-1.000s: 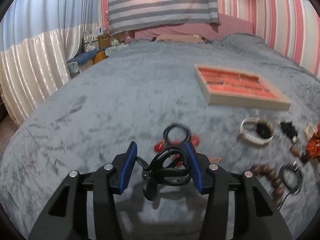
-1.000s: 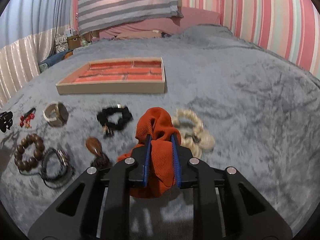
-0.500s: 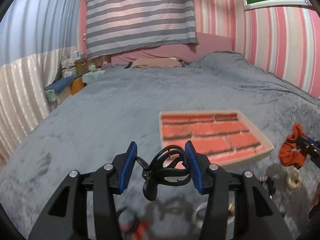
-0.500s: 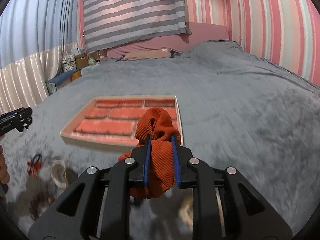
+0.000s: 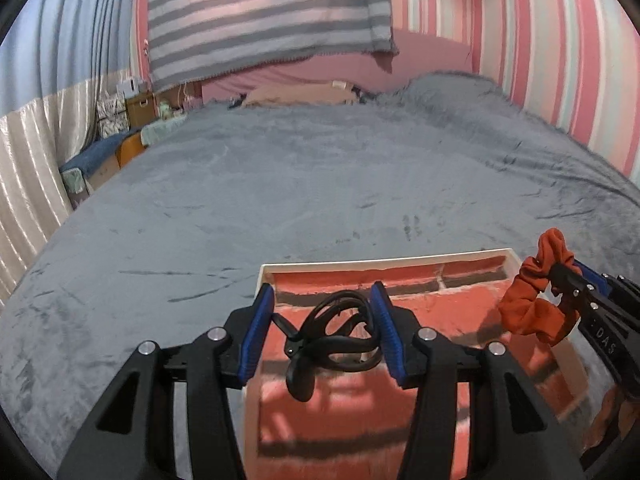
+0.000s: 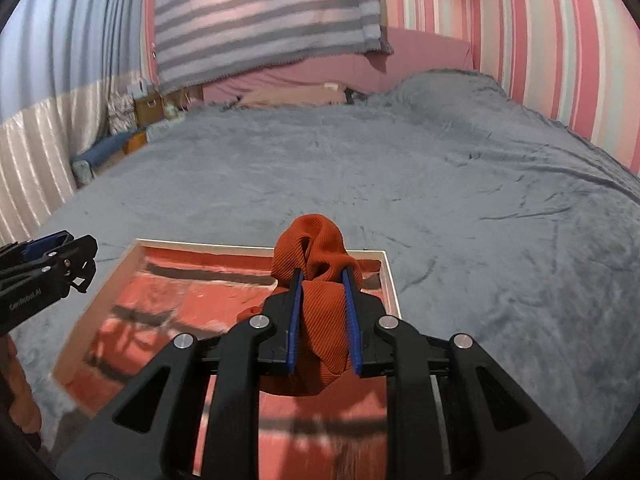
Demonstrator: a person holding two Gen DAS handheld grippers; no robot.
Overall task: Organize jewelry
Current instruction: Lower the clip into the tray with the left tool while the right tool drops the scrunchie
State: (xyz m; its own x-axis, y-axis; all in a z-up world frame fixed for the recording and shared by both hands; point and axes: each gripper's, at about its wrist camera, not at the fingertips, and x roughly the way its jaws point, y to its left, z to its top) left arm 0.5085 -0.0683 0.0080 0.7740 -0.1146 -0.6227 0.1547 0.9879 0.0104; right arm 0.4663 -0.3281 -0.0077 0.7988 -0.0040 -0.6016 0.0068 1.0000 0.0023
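Change: both loads carried from bed to above tray (image 5: 460, 258) | left gripper (image 5: 322, 322) clamped on black clip (image 5: 336, 336) | right gripper (image 6: 322, 300) pinching orange scrunchie (image 6: 316, 256) | next: release into compartments

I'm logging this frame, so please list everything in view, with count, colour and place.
tray: 1, pale rim, orange-red lining, on the blanket under both claws
hair clip: 1, black, in the left claw
scrunchie: 1, orange, in the right claw
blanket: 1, grey, covering the bed
striped cloth: 1, grey and pink, hanging behind the bed
left claw: 1, black with blue pads, over the tray
right claw: 1, black with blue pads, over the tray
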